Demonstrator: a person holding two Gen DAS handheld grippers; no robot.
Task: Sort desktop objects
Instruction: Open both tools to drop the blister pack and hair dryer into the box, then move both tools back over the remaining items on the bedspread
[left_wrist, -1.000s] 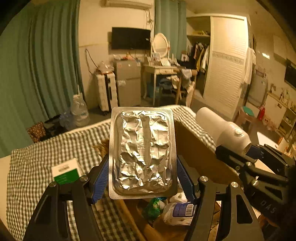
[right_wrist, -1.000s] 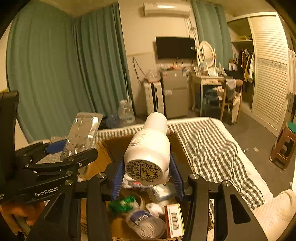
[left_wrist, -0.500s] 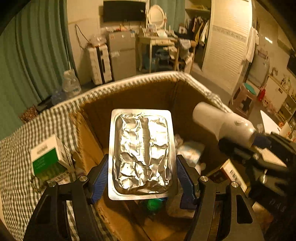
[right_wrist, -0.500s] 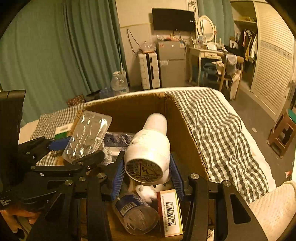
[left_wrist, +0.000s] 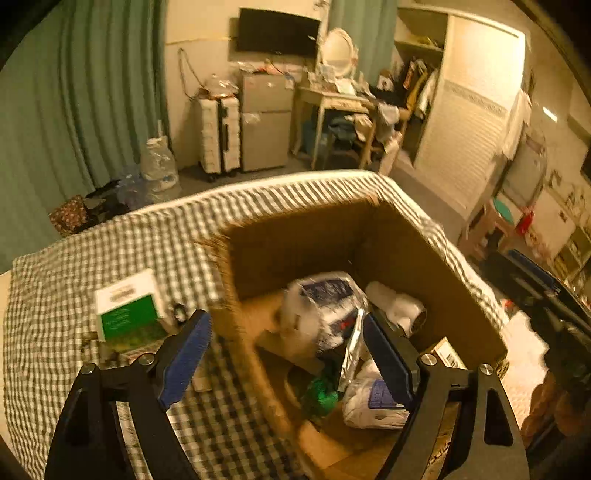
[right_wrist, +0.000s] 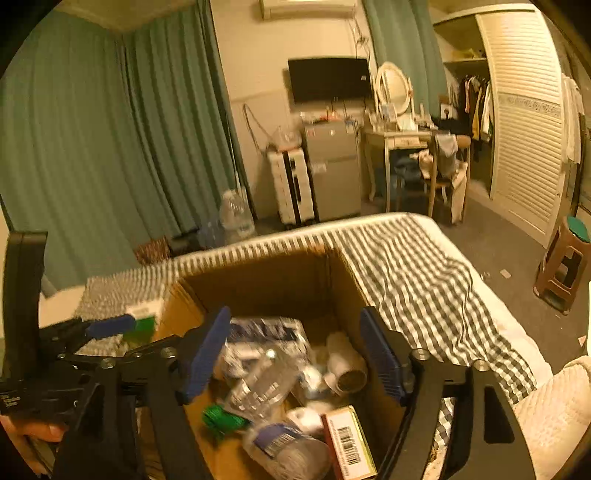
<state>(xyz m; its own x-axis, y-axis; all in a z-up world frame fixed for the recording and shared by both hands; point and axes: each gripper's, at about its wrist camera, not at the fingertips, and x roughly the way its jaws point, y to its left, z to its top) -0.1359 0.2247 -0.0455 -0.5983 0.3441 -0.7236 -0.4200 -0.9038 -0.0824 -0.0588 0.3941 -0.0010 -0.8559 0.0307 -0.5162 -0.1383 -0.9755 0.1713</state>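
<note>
Green curtains, a wall television and a small grey fridge fill the room behind the bed, whose green-and-white checked cover (left_wrist: 122, 254) carries the open brown cardboard box (left_wrist: 295, 236) I am working over. Both of my grippers hang above that box, tilted down into it.

My left gripper (left_wrist: 286, 347) has just been opening its jaws, and its blue pads now stand wide with nothing pressed between them. The silver foil blister pack (left_wrist: 351, 347) is on edge just inside the right-hand pad, down among the contents; whether it touches that pad I cannot tell. Outside the box, to the left on the cover, stands a white and green carton (left_wrist: 127, 306).

My right gripper (right_wrist: 297, 354) has likewise just been spreading its jaws, and they are apart and hold nothing. Below them the white cylindrical bottle (right_wrist: 345, 363) lies on its side in the box, open end toward me, near the blurred blister pack (right_wrist: 258, 384), a crumpled white and blue plastic bag (right_wrist: 266, 336), a clear bottle with a blue label (right_wrist: 288, 446) and a barcoded red-edged small box (right_wrist: 347, 443).
</note>
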